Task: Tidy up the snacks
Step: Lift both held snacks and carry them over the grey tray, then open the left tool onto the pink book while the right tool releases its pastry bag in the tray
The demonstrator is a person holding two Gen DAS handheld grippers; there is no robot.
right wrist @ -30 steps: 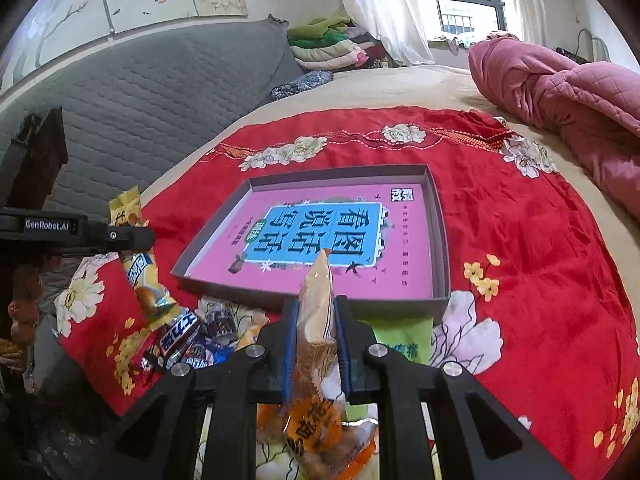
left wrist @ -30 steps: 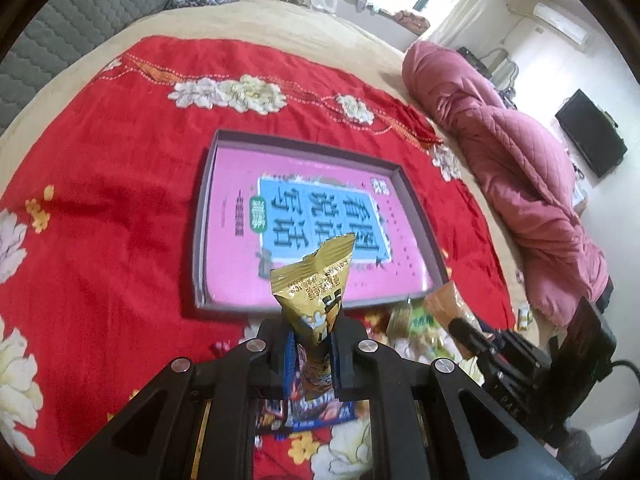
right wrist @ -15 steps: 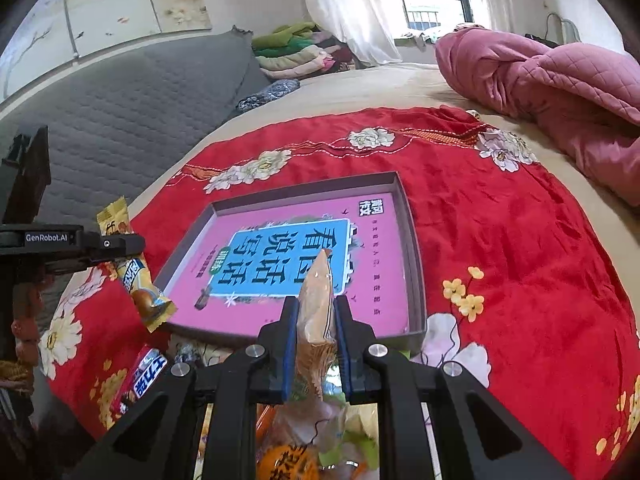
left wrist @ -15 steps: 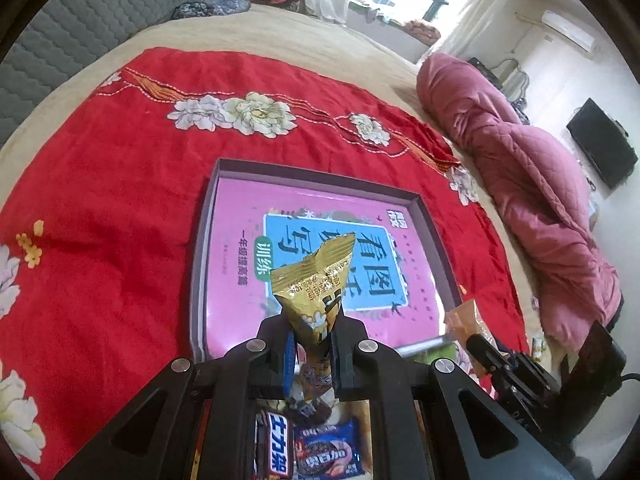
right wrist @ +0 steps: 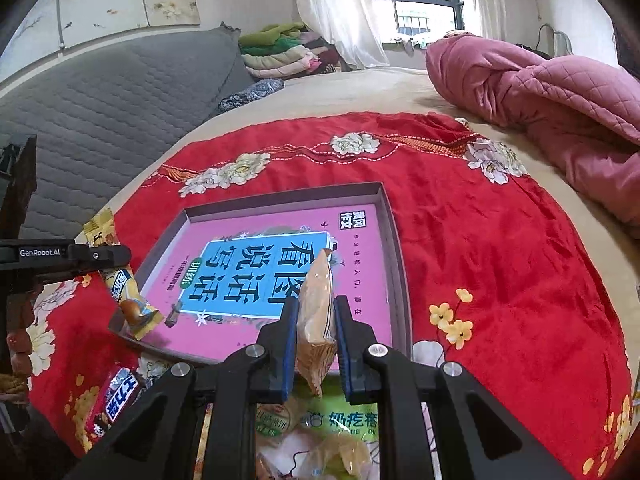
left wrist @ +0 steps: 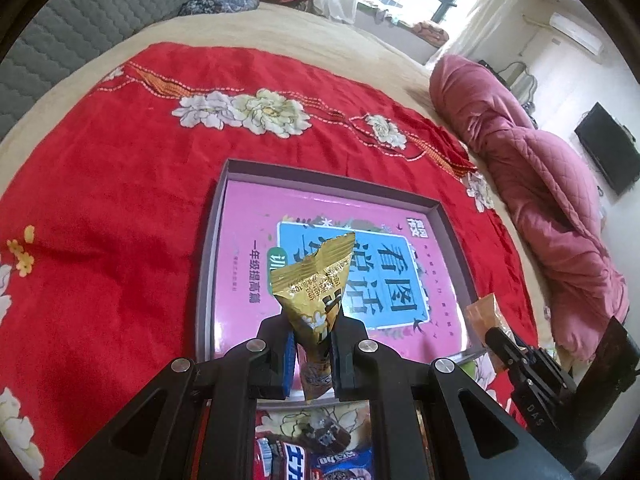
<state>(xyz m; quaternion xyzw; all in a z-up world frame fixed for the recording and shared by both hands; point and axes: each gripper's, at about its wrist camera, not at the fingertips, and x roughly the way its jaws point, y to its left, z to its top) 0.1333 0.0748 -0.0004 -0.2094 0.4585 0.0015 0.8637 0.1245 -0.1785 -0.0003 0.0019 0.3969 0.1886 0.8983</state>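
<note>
My left gripper (left wrist: pixel 312 340) is shut on a gold snack packet (left wrist: pixel 316 284), held above the near edge of a shallow grey tray (left wrist: pixel 208 264) lined with a pink book cover. My right gripper (right wrist: pixel 316 332) is shut on a tan see-through snack bag (right wrist: pixel 316 300), held above the same tray (right wrist: pixel 396 256) at its near right edge. The left gripper with the gold packet (right wrist: pixel 124 288) shows in the right wrist view at the left. The right gripper's tan bag (left wrist: pixel 484 316) shows in the left wrist view at the right.
Loose snacks lie on the red flowered cloth (left wrist: pixel 100 200) in front of the tray: chocolate bars (left wrist: pixel 296 460) (right wrist: pixel 120 396) and a green packet (right wrist: pixel 344 420). A pink quilt (right wrist: pixel 560 112) lies at the right. A grey padded headboard (right wrist: pixel 100 100) is at the left.
Both grippers have moved forward with their snacks, from above the loose pile to above the tray's near edge. Both stayed shut.
</note>
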